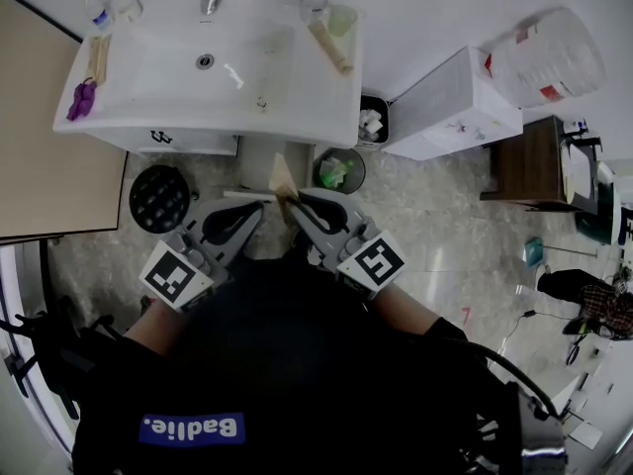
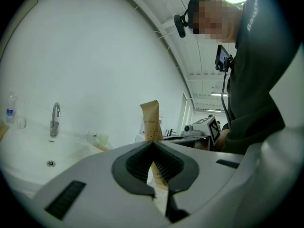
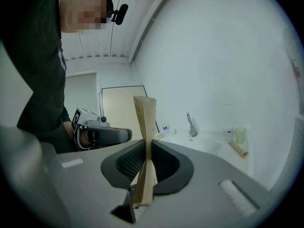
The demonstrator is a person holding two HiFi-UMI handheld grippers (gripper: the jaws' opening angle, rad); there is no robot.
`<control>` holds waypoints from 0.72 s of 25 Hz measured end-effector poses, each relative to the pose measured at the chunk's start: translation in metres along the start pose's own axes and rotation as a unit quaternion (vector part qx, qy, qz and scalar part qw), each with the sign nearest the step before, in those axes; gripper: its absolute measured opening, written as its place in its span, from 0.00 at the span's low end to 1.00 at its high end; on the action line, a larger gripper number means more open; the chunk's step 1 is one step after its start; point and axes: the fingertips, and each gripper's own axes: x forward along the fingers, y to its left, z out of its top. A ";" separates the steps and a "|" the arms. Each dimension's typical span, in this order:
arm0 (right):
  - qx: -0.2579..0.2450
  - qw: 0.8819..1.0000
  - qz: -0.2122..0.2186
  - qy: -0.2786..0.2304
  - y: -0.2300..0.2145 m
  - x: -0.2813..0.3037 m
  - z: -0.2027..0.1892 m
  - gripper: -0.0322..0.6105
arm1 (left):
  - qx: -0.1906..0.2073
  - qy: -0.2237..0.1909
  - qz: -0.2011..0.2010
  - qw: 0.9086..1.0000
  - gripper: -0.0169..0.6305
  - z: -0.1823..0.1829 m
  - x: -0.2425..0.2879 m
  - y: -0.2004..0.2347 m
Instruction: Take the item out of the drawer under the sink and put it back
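I see a white rectangular ceramic washbasin top (image 1: 297,107) carrying a small purple object (image 1: 81,99), a flat wooden piece (image 1: 99,57), a pale green plastic cup (image 1: 342,18) and a tan tube (image 1: 329,47) lying flat; on the mottled beige tiled floor (image 1: 445,236) stand a round black perforated container (image 1: 159,198) and a round bin with a green liner (image 1: 339,171).

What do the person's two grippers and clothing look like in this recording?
The left gripper and right gripper match: light grey moulded shells with dark, ribbed, curved pads. Each carries a marker cube with black-and-white square patterns at its rear. The person wears a black top bearing a blue patch with white lettering.
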 end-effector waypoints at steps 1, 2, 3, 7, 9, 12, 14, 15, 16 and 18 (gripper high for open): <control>0.000 1.000 0.000 0.002 -0.001 0.001 -0.001 0.11 | 0.000 0.000 0.001 1.000 0.03 0.000 -0.001 0.001; -0.001 1.000 0.000 0.004 -0.002 0.003 -0.003 0.11 | 0.000 -0.001 0.003 1.000 0.03 -0.001 -0.001 0.002; -0.001 1.000 0.000 0.006 -0.004 0.005 -0.005 0.11 | -0.001 -0.001 0.005 1.000 0.03 -0.001 -0.002 0.004; -0.009 1.000 -0.004 0.019 -0.013 0.013 -0.016 0.11 | -0.005 -0.001 0.013 1.000 0.03 -0.003 -0.005 0.010; -0.017 0.999 -0.008 0.030 -0.020 0.016 -0.025 0.11 | -0.009 -0.002 0.018 1.000 0.03 -0.005 -0.006 0.014; -0.024 0.999 -0.013 0.047 -0.031 0.024 -0.042 0.11 | -0.011 0.000 0.025 1.000 0.03 -0.008 -0.009 0.021; -0.034 0.998 -0.014 0.059 -0.038 0.029 -0.054 0.11 | -0.011 0.002 0.027 1.000 0.03 -0.011 -0.010 0.025; -0.040 0.997 -0.014 0.065 -0.042 0.032 -0.060 0.11 | -0.010 0.003 0.028 1.000 0.03 -0.012 -0.010 0.027; -0.049 0.996 -0.015 0.072 -0.046 0.035 -0.067 0.11 | -0.010 0.004 0.030 0.999 0.03 -0.012 -0.010 0.028; -0.065 0.994 -0.014 0.087 -0.053 0.041 -0.079 0.11 | -0.010 0.004 0.034 0.999 0.03 -0.013 -0.011 0.032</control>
